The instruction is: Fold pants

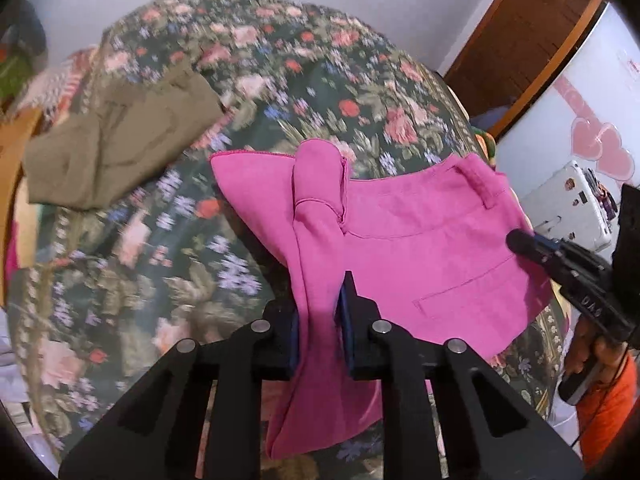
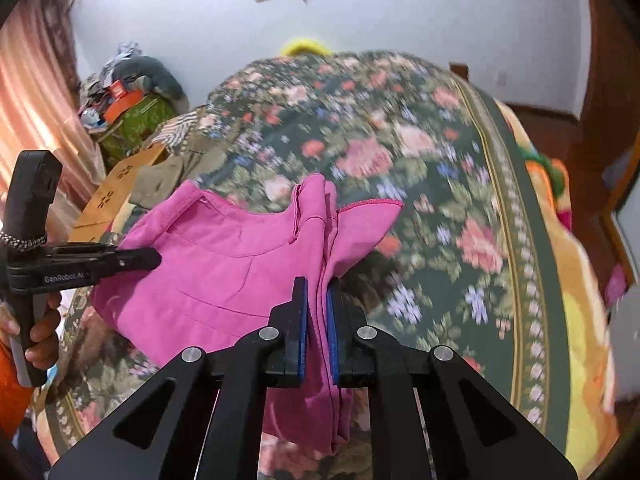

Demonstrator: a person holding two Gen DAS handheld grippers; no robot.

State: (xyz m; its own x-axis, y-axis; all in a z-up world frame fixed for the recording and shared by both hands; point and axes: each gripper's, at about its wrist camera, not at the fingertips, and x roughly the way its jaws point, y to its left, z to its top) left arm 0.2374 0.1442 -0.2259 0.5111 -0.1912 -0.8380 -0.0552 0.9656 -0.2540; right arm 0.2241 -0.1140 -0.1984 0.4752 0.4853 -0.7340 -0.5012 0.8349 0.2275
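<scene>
Pink pants (image 1: 420, 240) hang lifted above a floral bed cover (image 1: 160, 260). My left gripper (image 1: 320, 300) is shut on a bunched part of the pink fabric. My right gripper (image 2: 318, 300) is shut on another bunched part of the pants (image 2: 224, 256). In the left wrist view the right gripper (image 1: 516, 240) shows at the pants' waistband edge on the right. In the right wrist view the left gripper (image 2: 152, 258) shows at the pants' left edge. The waistband with a belt loop (image 1: 480, 188) faces up.
Olive-brown pants (image 1: 120, 148) lie on the bed at the far left. A cardboard box (image 2: 120, 188) and a green box with clutter (image 2: 132, 120) stand beside the bed. A white fridge with heart stickers (image 1: 600, 120) and a wooden door (image 1: 532, 40) are on the right.
</scene>
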